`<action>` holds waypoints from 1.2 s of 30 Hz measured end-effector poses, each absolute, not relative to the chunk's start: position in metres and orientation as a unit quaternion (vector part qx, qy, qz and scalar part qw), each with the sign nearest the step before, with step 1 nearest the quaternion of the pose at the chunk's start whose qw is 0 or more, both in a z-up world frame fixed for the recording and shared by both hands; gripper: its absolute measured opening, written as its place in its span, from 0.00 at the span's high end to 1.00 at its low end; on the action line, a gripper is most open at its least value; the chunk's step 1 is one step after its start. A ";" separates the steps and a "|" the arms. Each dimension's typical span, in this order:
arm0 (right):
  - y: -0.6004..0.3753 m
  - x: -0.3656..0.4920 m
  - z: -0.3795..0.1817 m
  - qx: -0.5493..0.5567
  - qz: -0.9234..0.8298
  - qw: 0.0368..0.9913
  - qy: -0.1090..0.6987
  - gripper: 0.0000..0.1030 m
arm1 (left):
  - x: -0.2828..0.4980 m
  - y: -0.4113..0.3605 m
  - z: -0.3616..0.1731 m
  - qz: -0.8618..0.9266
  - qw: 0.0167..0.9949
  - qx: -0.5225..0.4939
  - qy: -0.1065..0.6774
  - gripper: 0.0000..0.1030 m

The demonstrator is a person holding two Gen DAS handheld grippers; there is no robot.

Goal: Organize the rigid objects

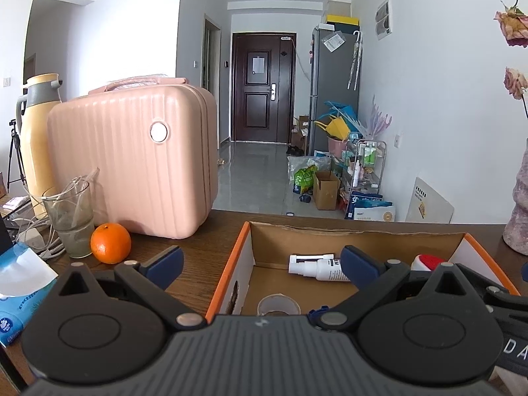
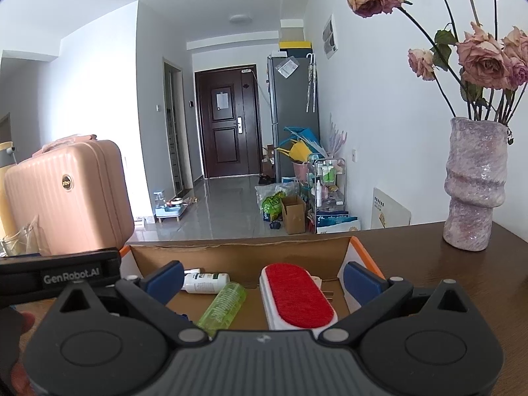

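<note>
L wrist view: left gripper (image 1: 260, 264) has fingers spread wide, nothing between them, poised over the near-left part of the box (image 1: 227, 283), an open cardboard box w/ orange rim sitting on the brown table (image 1: 204, 231). Left pad is outside the box over the table, right pad over the box interior. In the box: white spray bottle (image 1: 316, 267) lying on its side near the far wall, tape roll (image 1: 279, 305) at the near edge partly hidden by the gripper body, red-topped brush (image 1: 429, 261) at right, mostly hidden behind the right finger. Left of the box on the table: orange (image 1: 110, 243), touching or just beside a glass (image 1: 71, 221) w/ a cable in it; pink case (image 1: 135, 161) behind them; yellow thermos (image 1: 39, 142) further left; blue tissue pack (image 1: 19, 283) at near-left edge. Vase (image 1: 516, 211) at far right. R wrist view: right gripper (image 2: 262, 279) also released, fingers wide apart, empty, over the box (image 2: 361, 252). Between the fingers, on the box floor: spray bottle (image 2: 204, 282) at back left, green bottle (image 2: 224, 307) lying slantwise just beside it, brush (image 2: 298, 297) w/ red pad up, right of the green bottle. Left gripper body (image 2: 59, 275) visible at left edge. Case (image 2: 66, 194) left; vase (image 2: 475, 184) w/ dried roses (image 2: 481, 56) on the table (image 2: 445, 274), right of the box, apart from it.
</note>
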State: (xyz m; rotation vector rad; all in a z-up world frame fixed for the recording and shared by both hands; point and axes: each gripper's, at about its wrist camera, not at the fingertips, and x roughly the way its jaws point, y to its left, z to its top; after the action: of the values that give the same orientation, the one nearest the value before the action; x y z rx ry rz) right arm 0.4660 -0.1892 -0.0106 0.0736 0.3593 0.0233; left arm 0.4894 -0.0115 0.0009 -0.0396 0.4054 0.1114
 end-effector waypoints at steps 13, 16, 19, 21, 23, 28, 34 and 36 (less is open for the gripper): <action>-0.197 0.444 -0.006 0.039 0.008 0.983 0.181 0.00 | 0.461 -0.008 0.006 0.054 0.978 -0.019 0.199 0.00; -0.200 0.435 -0.003 0.042 0.008 0.983 0.181 0.00 | 0.450 -0.006 0.009 0.053 0.979 -0.020 0.198 0.00; -0.203 0.422 0.001 0.042 0.006 0.983 0.178 0.00 | 0.434 -0.004 0.012 0.051 0.979 -0.020 0.196 0.00; -0.205 0.411 0.005 0.043 0.007 0.984 0.175 0.00 | 0.422 -0.003 0.015 0.049 0.980 -0.020 0.193 0.00; -0.208 0.399 0.009 0.043 0.008 0.984 0.172 0.00 | 0.406 -0.001 0.018 0.047 0.980 -0.020 0.190 0.00; -0.212 0.361 0.018 0.042 0.015 0.986 0.160 0.00 | 0.362 0.003 0.027 0.044 0.983 -0.015 0.180 0.00; -0.215 0.300 0.023 0.036 0.025 0.989 0.143 0.00 | 0.298 0.008 0.039 0.037 0.987 -0.014 0.154 0.00; -0.217 0.277 0.023 0.033 0.028 0.990 0.137 0.00 | 0.274 0.010 0.041 0.033 0.989 -0.013 0.146 0.00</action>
State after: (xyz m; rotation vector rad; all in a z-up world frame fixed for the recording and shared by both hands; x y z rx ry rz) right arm 0.2770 -0.2172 0.0234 0.0653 0.2756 0.0568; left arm 0.2735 0.0100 0.0411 -0.0251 0.2924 0.0655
